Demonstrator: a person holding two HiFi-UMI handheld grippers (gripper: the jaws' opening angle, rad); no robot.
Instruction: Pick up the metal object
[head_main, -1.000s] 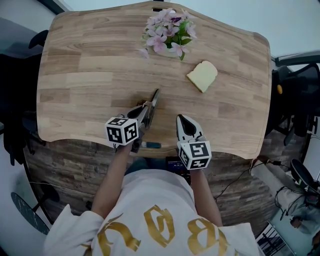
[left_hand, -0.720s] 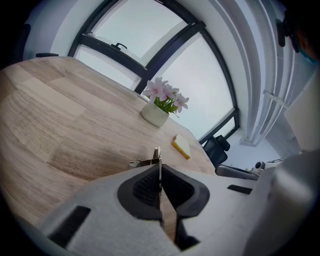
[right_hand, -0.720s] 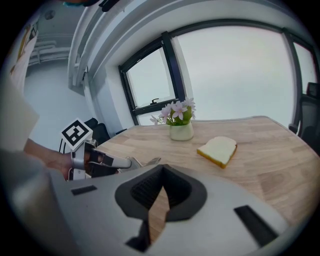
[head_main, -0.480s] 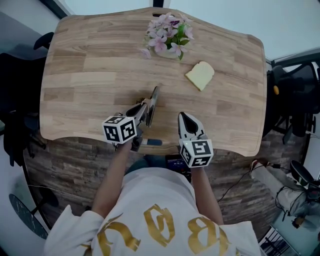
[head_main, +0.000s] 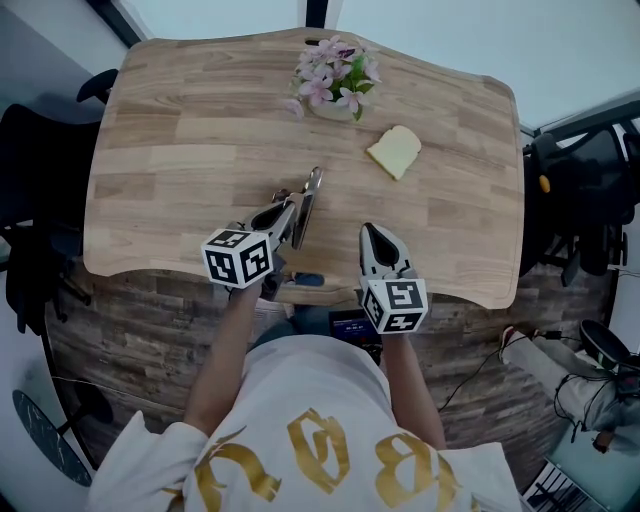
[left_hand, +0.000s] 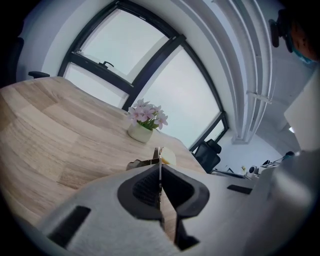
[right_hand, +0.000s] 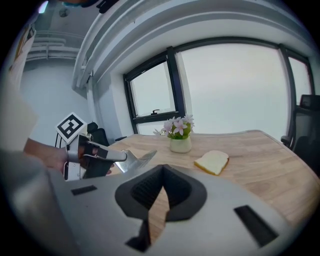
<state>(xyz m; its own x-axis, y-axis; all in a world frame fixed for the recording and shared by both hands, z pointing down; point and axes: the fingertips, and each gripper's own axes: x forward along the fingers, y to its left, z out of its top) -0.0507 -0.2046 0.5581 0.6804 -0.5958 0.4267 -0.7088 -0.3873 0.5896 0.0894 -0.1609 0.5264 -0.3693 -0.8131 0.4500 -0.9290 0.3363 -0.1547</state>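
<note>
The metal blade (head_main: 309, 196), rear end hidden in the left hand-held gripper (head_main: 285, 214) clamping it, points away toward the flowers (head_main: 335, 75). The right hand-held gripper (head_main: 371, 233) is closed, empty.

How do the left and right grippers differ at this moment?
The left gripper is shut on the metal object; the right gripper is shut on nothing. The left gripper slants rightward; the right gripper slants slightly leftward. Both are over the table's near edge.
</note>
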